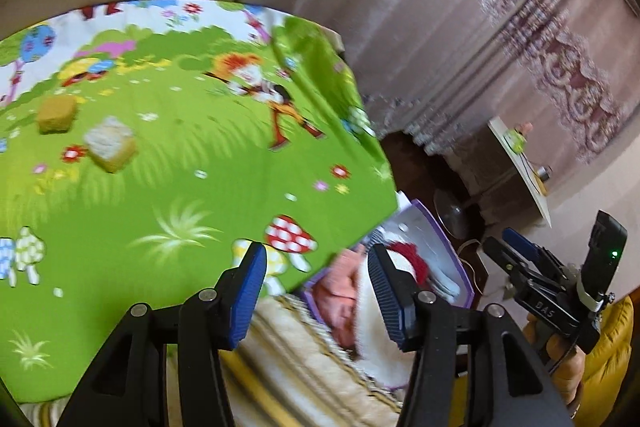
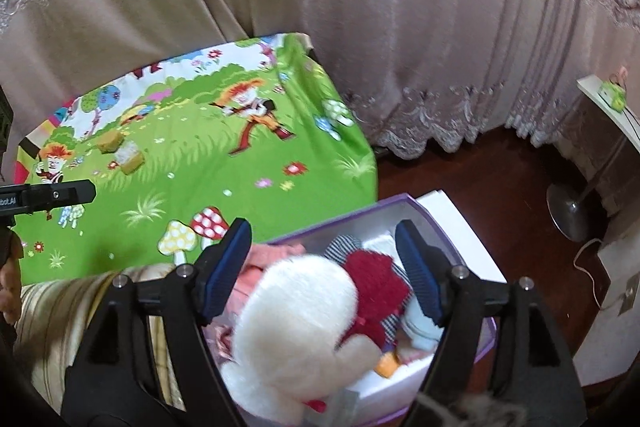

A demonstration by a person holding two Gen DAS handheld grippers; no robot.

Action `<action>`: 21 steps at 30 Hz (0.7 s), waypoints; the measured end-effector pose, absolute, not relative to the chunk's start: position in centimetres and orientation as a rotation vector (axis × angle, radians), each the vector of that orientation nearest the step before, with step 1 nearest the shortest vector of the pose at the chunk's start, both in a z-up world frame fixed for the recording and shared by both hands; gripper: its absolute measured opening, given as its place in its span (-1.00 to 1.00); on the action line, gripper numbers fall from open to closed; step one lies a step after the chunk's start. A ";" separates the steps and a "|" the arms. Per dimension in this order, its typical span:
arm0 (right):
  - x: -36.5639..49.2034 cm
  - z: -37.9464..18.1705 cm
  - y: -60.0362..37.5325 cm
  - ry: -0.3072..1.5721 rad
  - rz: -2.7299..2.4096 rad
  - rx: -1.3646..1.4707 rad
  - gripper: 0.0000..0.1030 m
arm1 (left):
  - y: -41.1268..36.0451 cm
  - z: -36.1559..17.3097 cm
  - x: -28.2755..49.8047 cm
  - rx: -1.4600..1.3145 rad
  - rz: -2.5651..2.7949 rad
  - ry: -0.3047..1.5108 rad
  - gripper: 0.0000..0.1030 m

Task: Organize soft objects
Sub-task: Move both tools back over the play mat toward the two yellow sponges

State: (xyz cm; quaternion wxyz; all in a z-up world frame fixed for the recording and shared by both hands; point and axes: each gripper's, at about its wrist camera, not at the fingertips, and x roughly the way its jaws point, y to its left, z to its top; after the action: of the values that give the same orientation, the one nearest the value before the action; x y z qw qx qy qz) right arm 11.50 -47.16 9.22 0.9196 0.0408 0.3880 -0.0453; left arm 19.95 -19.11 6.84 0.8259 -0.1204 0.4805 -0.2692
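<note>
A purple-rimmed box (image 2: 404, 202) beside the bed holds soft toys: a white plush (image 2: 296, 319), a dark red plush piece (image 2: 378, 281) and pink cloth (image 2: 250, 279). My right gripper (image 2: 326, 267) is open just above the white plush, touching nothing. My left gripper (image 1: 318, 289) is open and empty at the bed's edge, with the box (image 1: 436, 223) beyond it. Two yellow sponge blocks (image 1: 110, 143) (image 1: 56, 115) lie on the green cartoon sheet (image 1: 180, 187), far left; they also show in the right wrist view (image 2: 128, 153). The right gripper shows in the left view (image 1: 512, 251).
Pink curtains (image 2: 400, 47) hang behind the bed. A dark wooden floor (image 2: 480, 179), a fan base (image 2: 572, 211) and a white table (image 2: 612, 111) are to the right. A striped beige blanket (image 2: 52, 315) lies at the bed's near edge.
</note>
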 end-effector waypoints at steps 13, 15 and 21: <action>17.9 10.0 -40.3 0.791 0.057 0.028 0.53 | -8.4 7.2 23.8 -0.316 -0.365 0.977 0.05; 19.0 10.0 -39.2 0.795 0.080 0.020 0.54 | -7.0 7.0 24.3 -0.320 -0.337 0.975 0.05; 22.2 9.6 -35.6 0.809 0.152 -0.007 0.55 | -3.7 6.6 26.1 -0.341 -0.276 0.971 0.05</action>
State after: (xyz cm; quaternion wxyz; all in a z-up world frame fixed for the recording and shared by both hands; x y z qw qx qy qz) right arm 22.20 -35.55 9.56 0.9165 -0.0033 0.3932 0.0739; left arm 26.06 -3.69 6.57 0.8616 -0.1623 0.4627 -0.1315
